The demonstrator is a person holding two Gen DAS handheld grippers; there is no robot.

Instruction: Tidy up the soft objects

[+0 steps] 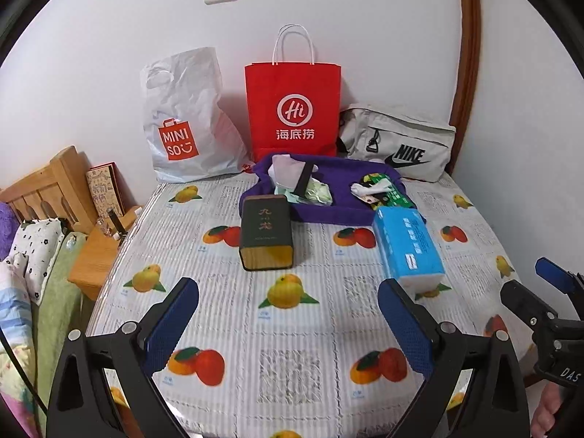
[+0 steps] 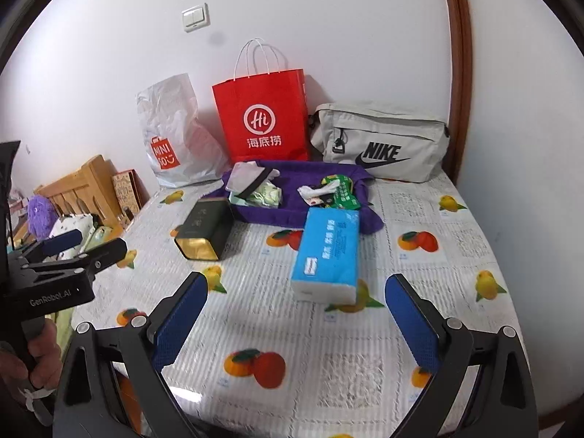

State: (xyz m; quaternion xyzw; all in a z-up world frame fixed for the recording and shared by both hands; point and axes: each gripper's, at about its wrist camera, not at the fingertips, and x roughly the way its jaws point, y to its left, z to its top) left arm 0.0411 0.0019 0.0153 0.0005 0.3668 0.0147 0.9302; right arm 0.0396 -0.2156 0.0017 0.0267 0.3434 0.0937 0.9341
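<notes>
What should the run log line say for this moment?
left tongs: open, empty | right tongs: open, empty | tissue pack: on table, untouched | purple tray: behind

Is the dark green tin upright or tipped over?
Tipped over: the dark green tin lies on its side on the tablecloth, gold end facing the camera.

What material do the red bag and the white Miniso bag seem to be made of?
Red bag: probably matte paper; flat stiff panels, sharp folds, twisted cord handles. White Miniso bag: likely thin plastic film; crinkled, slightly glossy, with a punched handle hole.
</notes>
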